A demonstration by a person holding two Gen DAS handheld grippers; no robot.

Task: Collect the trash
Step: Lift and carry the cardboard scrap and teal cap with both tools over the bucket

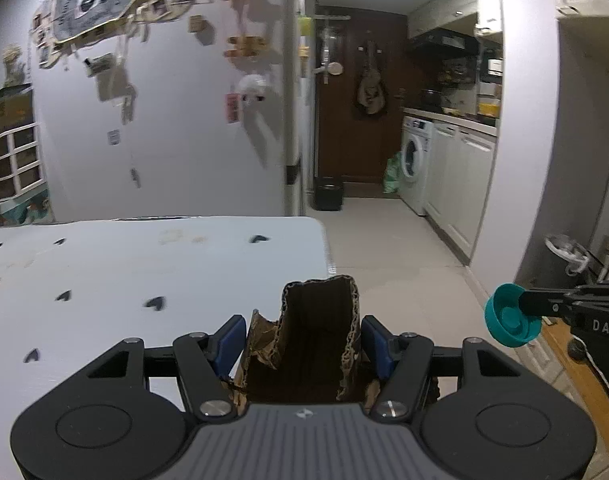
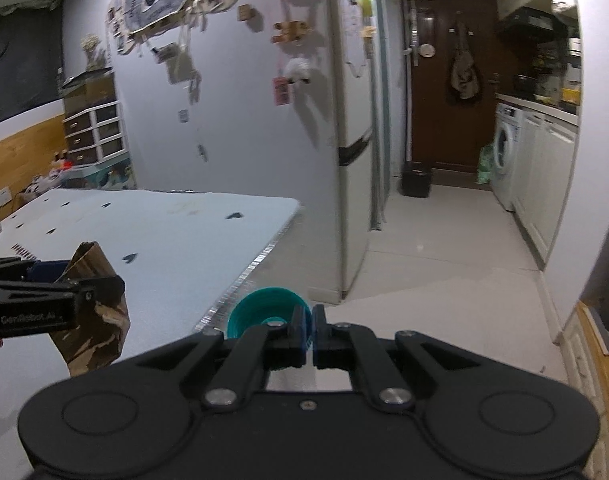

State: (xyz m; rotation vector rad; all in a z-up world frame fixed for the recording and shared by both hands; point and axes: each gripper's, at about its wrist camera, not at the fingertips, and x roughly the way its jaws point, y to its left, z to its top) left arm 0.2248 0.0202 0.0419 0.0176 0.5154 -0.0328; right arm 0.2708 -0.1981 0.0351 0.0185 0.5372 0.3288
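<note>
The torn cardboard piece (image 1: 316, 332) sits clamped between the blue pads of the left gripper (image 1: 304, 336), low at 6 o'clock in the left wrist view, standing upright above the edge of the white table (image 1: 144, 272). The teal cap (image 2: 264, 310) is pinched by its rim in the right gripper (image 2: 308, 334), whose jaws are pressed together on it; from the left wrist view it hangs at 3 o'clock. That makes 2 pieces of trash in hand, both clear of the table. The lined bin (image 1: 564, 258) stands on the floor at 3 o'clock, near the white wall. The step in hand looks like the carry to that bin. Keep both grips firm, bring each piece directly above the bin's mouth, and release 1 at a time so the cap cannot bounce off the rim.
</note>
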